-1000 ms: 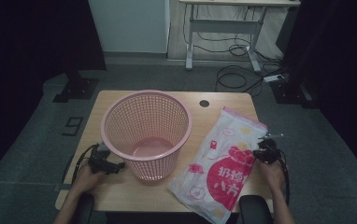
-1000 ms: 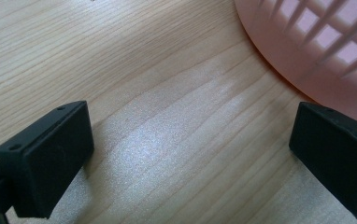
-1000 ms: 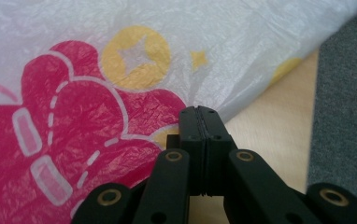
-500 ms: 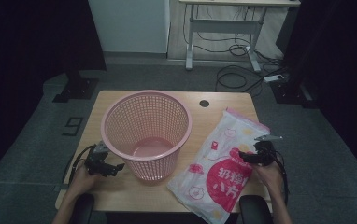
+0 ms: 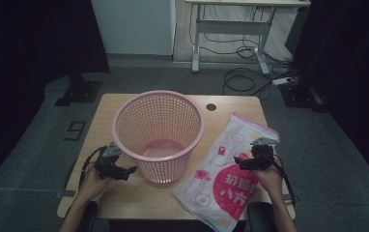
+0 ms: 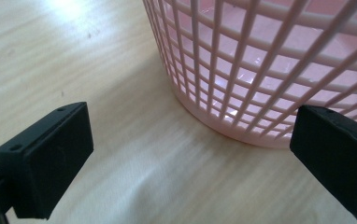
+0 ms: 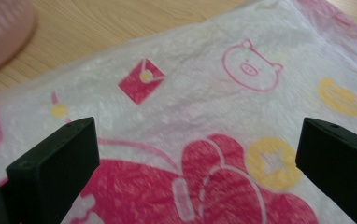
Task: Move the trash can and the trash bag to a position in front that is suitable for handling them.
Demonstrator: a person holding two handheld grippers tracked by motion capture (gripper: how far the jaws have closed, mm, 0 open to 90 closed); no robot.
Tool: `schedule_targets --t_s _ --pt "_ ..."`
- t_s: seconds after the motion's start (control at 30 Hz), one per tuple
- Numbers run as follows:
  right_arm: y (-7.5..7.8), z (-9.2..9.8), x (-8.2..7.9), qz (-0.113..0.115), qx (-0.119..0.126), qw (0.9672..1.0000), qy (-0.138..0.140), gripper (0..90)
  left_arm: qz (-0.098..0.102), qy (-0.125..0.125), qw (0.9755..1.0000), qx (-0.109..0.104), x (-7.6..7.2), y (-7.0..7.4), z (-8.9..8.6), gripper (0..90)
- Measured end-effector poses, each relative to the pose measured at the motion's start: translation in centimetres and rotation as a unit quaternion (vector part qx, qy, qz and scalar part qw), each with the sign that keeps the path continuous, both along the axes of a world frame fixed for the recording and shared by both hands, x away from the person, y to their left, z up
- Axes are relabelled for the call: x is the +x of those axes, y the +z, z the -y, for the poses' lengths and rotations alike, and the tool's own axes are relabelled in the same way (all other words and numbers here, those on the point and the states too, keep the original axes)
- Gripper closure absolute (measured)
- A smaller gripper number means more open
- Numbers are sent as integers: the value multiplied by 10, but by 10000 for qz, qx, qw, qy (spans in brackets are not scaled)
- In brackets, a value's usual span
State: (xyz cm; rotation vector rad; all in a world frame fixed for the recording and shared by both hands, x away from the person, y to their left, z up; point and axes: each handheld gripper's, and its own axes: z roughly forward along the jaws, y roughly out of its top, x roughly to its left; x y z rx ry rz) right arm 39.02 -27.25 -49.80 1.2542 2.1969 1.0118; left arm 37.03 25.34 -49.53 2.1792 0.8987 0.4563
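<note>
Two claws spread, nothing pinched | my right claw (image 5: 243,161), jaws just opened, hovers over the printed bag (image 5: 231,176) lying flat right of the pink basket (image 5: 158,133); my left claw (image 5: 127,170) at its left foot | lining not begun; basket empty; bag ungrasped

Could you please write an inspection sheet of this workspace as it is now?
Surface: wooden table, round hole near far edge.
Job's things: pink basket upright; printed plastic bag lying flat beside it.
Clutter: nothing seen.
Grippers: left gripper open, at the basket's base; right gripper open over the bag, its jaws just opened, nothing between them.
Cables: one trails from each gripper; more on the floor behind.
Surroundings: dark curtains, white desk frame.
</note>
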Motion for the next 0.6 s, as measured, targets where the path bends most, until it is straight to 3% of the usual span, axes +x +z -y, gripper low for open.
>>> schedule_targets --t_s 0.07,0.2,0.33,0.43,0.6 --pt "2 -6 4 40 92 9999 70 0 79 -32 9998 181 10 3 10 0" --pt "4 -14 10 93 209 9996 153 0 176 -71 9993 336 26 6 25 0" --pt "7 -21 15 122 248 9994 198 0 170 -177 9993 278 42 4 39 0" --pt "7 -25 18 147 412 9988 236 0 144 -224 9995 190 54 3 50 0" --pt "4 -28 20 65 372 9990 249 0 89 -322 9994 76 69 0 67 0"
